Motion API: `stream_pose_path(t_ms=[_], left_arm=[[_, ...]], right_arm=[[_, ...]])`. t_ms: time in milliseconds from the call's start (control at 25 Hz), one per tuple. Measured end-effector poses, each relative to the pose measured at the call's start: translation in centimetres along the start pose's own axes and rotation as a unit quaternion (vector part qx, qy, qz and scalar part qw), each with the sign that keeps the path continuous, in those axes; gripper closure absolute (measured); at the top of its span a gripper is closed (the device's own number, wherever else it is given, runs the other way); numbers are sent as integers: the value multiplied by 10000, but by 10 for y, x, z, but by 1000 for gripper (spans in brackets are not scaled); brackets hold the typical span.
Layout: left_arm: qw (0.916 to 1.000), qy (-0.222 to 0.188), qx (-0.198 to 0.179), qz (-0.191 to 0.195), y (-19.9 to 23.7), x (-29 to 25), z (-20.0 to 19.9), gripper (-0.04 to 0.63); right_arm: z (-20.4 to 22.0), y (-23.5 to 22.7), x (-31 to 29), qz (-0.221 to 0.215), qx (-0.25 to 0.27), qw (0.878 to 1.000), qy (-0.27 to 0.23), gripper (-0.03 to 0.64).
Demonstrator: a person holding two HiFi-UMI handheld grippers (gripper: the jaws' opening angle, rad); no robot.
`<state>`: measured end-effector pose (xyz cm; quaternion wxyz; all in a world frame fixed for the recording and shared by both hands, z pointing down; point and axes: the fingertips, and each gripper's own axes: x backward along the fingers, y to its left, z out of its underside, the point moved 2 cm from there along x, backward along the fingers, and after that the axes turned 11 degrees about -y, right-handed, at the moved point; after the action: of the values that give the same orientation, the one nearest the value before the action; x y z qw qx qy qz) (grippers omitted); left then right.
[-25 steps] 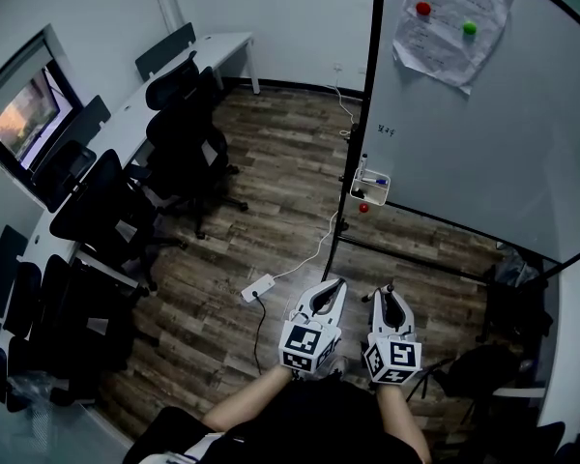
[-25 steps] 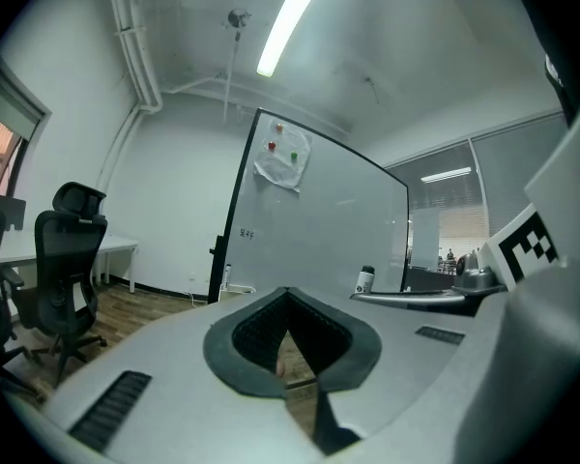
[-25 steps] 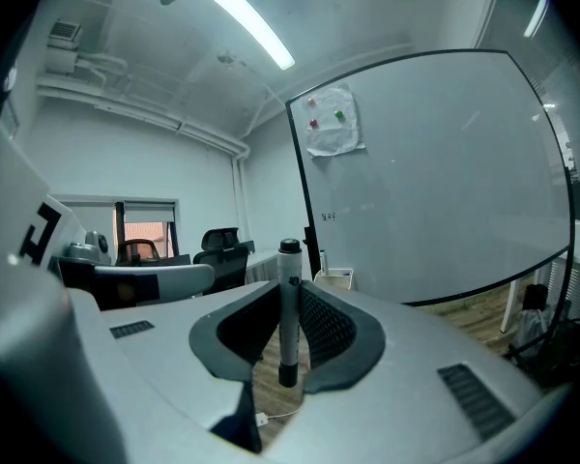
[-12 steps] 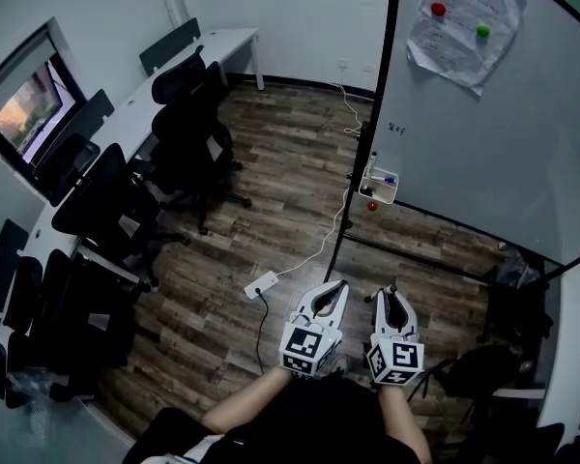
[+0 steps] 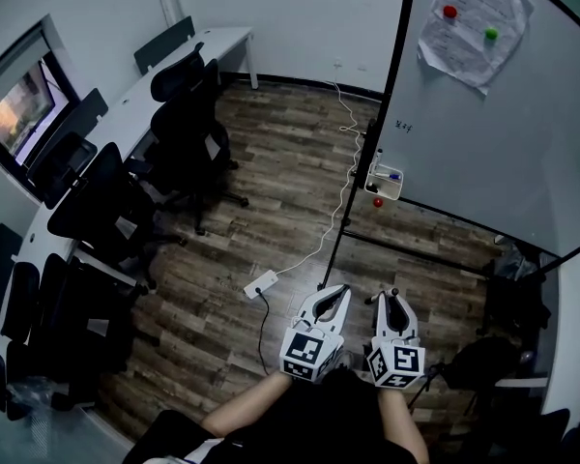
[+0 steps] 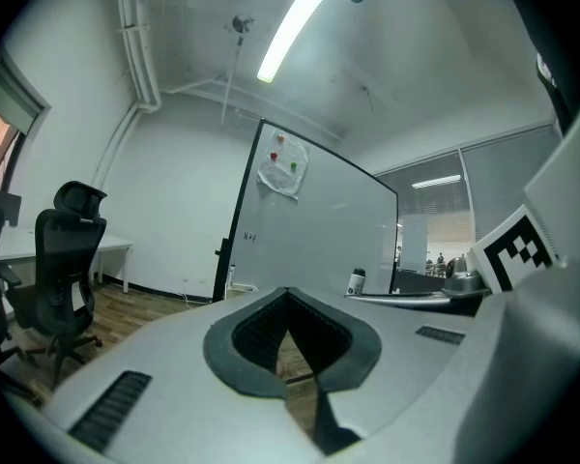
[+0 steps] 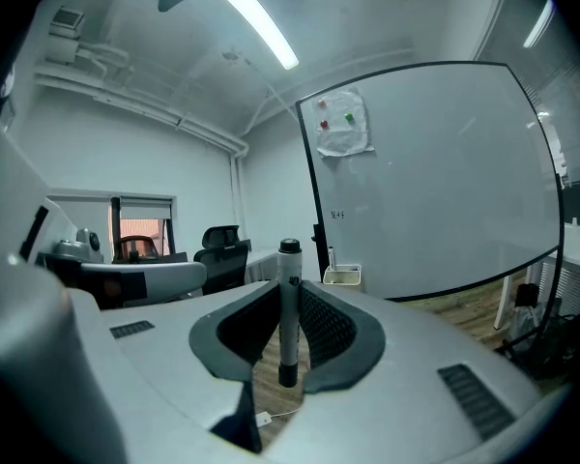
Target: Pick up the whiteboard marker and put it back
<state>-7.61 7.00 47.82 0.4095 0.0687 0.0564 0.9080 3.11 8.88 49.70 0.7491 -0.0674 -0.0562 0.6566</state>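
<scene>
Whiteboard marker: standing upright, being pinched about its middle between the pads of the right gripper, with a dark end poking out above and below them. Being carried close to level, aiming toward the whiteboard but well apart from it. Riding just beside, on the left: the left gripper, jaw tips pressing together, carrying nothing, showing only floor through the loop behind the tips. Both being held low and side by side in front of the person, forearms reaching in from the bottom of the head view and getting cut off there. Hands hiding behind the marker cubes.

Hanging low at the whiteboard's left edge, by the dark frame post: a small white tray, holding a blue-capped pen and something more, too small to tell. Sitting just beneath it: a red knob. Clinging to the top of the board: a crumpled sheet of paper, print and nearby scribble staying unreadable. Lining the desk far to the left: black office chairs, partly overlapping one another.
</scene>
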Motion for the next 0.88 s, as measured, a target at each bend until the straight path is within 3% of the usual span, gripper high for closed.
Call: stream_pose_path(t_ms=[400, 600, 880], left_arm=[[9998, 78, 130, 107, 8, -8, 9, 588], [9999, 39, 129, 61, 16, -32, 11, 588], [9999, -65, 12, 133, 28, -81, 4, 588]], right_arm=[[9, 6, -6, 53, -6, 10000, 71, 541], [11, -21, -27, 137, -304, 9994, -18, 541], [6, -57, -66, 231, -232, 9995, -26, 541]])
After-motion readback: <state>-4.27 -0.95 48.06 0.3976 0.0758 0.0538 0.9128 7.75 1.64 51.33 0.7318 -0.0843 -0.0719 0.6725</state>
